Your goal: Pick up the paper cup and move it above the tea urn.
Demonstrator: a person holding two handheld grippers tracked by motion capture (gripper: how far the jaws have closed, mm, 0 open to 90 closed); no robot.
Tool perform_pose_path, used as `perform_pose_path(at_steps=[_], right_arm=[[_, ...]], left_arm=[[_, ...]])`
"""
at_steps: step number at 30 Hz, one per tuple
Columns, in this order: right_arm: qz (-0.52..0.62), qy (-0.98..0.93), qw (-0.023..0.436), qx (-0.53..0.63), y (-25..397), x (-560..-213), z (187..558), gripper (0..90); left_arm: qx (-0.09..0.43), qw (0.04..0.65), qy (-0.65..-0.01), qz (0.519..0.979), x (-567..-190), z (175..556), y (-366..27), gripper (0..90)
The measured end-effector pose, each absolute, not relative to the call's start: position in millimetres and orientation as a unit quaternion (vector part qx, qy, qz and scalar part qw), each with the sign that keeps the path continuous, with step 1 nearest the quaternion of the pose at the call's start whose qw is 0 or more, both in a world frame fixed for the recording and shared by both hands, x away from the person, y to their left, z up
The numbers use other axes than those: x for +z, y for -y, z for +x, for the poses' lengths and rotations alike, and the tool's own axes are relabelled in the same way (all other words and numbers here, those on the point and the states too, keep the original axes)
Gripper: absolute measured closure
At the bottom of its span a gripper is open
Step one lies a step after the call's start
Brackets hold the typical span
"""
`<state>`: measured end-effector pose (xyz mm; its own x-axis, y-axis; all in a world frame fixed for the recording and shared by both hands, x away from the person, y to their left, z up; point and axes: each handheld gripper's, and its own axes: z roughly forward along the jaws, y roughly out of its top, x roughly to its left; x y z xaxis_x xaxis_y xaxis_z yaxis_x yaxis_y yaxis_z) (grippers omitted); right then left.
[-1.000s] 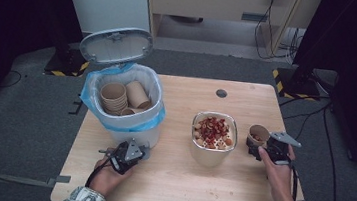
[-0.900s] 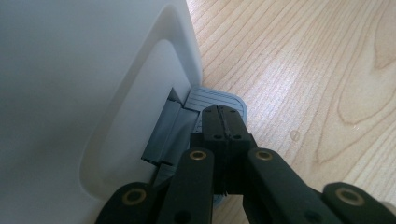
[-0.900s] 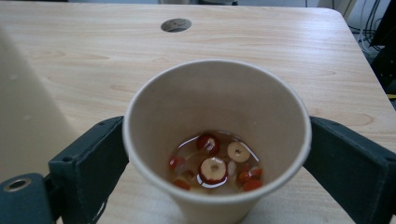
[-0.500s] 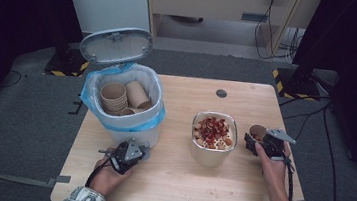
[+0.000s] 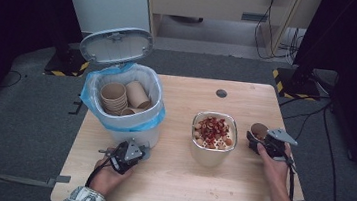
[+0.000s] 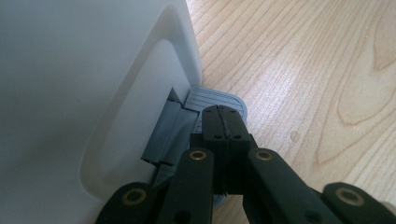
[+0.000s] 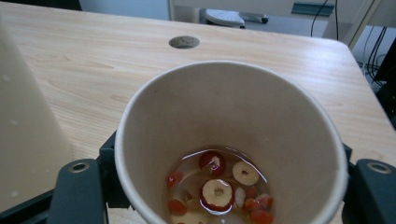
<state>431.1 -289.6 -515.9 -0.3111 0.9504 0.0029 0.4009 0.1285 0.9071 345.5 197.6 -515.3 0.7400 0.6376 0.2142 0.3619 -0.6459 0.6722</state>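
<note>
A white pedal bin (image 5: 126, 127) with a blue bag stands at the table's left, its lid (image 5: 117, 45) raised, and brown paper cups (image 5: 122, 97) are stacked inside. My left gripper (image 5: 136, 152) is shut, with its tips (image 6: 223, 122) resting on the bin's grey pedal (image 6: 219, 99). At the right, my right gripper (image 5: 259, 138) is shut on a brown paper cup (image 5: 259, 130), one jaw on each side. The cup (image 7: 233, 116) holds a little liquid with red fruit slices (image 7: 217, 189). A metal container (image 5: 212, 152) of red and pale pieces stands just left of the cup.
The bin's white wall (image 6: 93, 93) runs close along the left of my left gripper. A round cable hole (image 5: 221, 93) sits at the table's far middle. Bare wood lies along the front edge between the two hands. Cables and stand feet (image 5: 289, 77) are on the floor behind.
My right gripper has shifted slightly left, up against the paper cup. The left gripper has stayed on the pedal and the lid has stayed up.
</note>
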Motion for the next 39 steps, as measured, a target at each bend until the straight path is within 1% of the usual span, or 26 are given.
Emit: perform_pose_path(at_steps=[12,24,39], right_arm=[[0.459,-0.701,0.321,0.441,294.6,-476.3,427.2,29.5],[0.425,-0.724,0.327,0.435,295.5,-432.6,437.0,29.5],[0.406,-0.726,0.342,0.438,293.3,-398.3,452.5,29.4]], left_arm=[[0.220,0.311,-0.286,0.879,-515.1,345.9,-197.6,89.9],[0.220,0.313,-0.288,0.878,-515.3,345.9,-197.4,89.9],[0.217,0.314,-0.290,0.878,-515.2,346.2,-197.8,89.9]])
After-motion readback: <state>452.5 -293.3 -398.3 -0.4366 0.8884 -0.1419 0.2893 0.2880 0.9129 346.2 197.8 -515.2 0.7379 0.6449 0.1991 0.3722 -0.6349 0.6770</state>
